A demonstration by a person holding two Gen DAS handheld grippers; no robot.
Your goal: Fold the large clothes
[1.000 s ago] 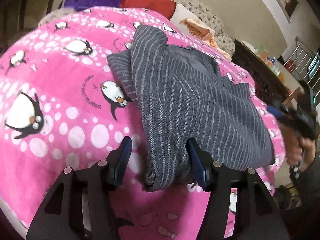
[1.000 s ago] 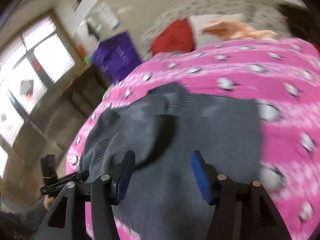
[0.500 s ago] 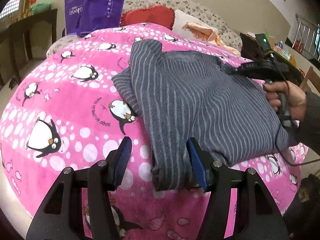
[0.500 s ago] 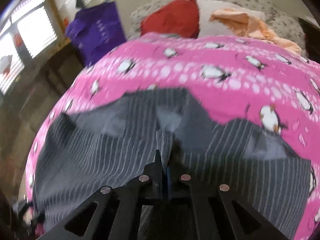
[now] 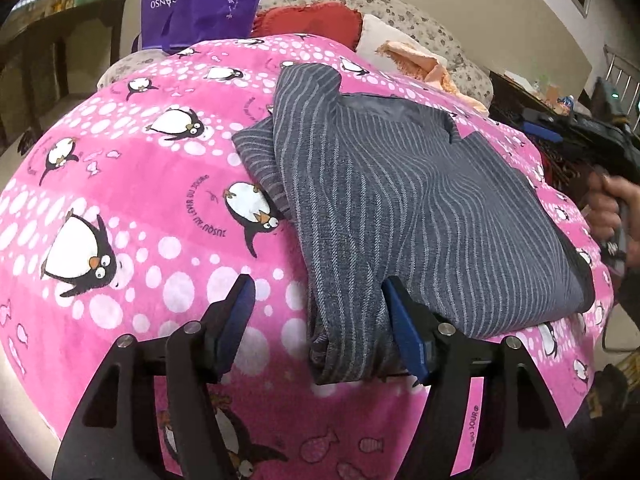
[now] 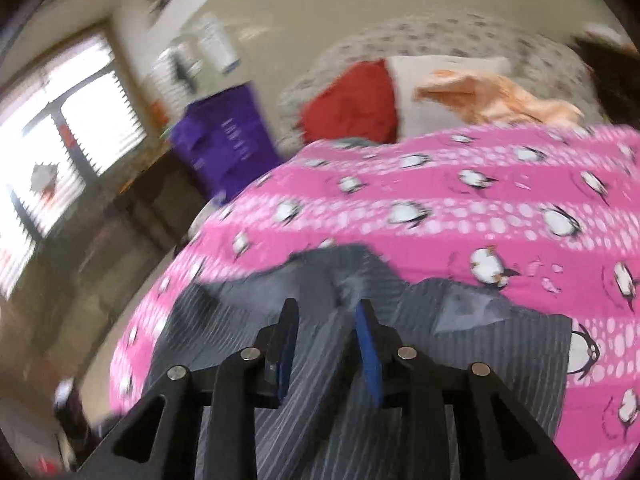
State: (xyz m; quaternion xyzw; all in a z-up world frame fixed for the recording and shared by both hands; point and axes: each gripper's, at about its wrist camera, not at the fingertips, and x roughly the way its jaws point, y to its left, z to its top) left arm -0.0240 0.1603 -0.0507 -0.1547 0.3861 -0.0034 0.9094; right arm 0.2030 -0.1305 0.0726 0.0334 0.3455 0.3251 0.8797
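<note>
**A:** On the bed, over the pink penguin blanket point(image 5: 120, 184), lies the grey striped garment point(image 5: 400, 208). Why does the left gripper point(image 5: 318, 322) sit at its near corner?

**B:** Judging by the layout, to square up the folded edge. Its fingers point(image 5: 236, 312) are spread and have just been opening; the rolled corner lies between them, one pad beside the cloth, the other clear of it, so nothing is pinched.

**A:** And the right gripper point(image 6: 326, 334)?

**B:** Its fingers have just been parting too, and stand narrowly apart above a raised ridge of cloth by the collar. That view is blurred, so I can't be sure, but the pads seem not to press it.

**A:** What's the fabric like?

**B:** Soft, thick-looking weave with thin pale stripes, a plain grey lining at the neck; the layers sag and bunch. The blanket looks fleecy and would likely grip the cloth.
</note>
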